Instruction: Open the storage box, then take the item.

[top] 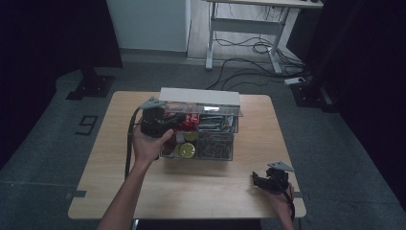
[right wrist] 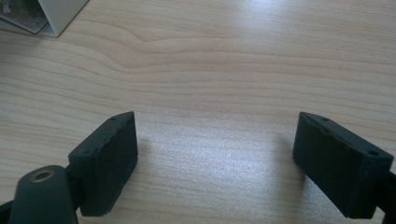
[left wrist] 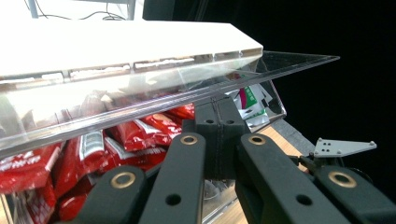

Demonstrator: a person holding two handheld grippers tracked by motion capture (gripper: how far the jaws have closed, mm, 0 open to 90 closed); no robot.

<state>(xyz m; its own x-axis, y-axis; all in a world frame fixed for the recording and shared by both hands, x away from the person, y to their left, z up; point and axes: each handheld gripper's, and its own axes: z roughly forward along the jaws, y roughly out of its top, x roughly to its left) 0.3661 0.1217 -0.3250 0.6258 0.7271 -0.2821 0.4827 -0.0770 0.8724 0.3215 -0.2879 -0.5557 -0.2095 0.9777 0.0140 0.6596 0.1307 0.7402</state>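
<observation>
Black jaws of our left gripper (left wrist: 217,116) were pressed fully together, their tips right at the underside edge of the clear lid (left wrist: 177,100), which stood tilted up over the box; whether they actually touched it we could not tell. Nothing lay between the pads. From above, that gripper (top: 168,120) sat in our left hand (top: 146,143) at the left end of the clear organiser box (top: 198,132), which stood at the middle of the wooden table (top: 119,163), toward its far side. Red packets (left wrist: 135,135) filled the compartment just below the lid, and green-and-white sachets (left wrist: 252,100) lay in the one farther right. Two yellow-green round things (top: 187,149) showed in the near compartments, too small to name.

Our right gripper (right wrist: 215,154) hung near the table's near right corner (top: 261,179), well apart from the box, its jaws spread wide over bare wood, holding nothing and touching nothing.
</observation>
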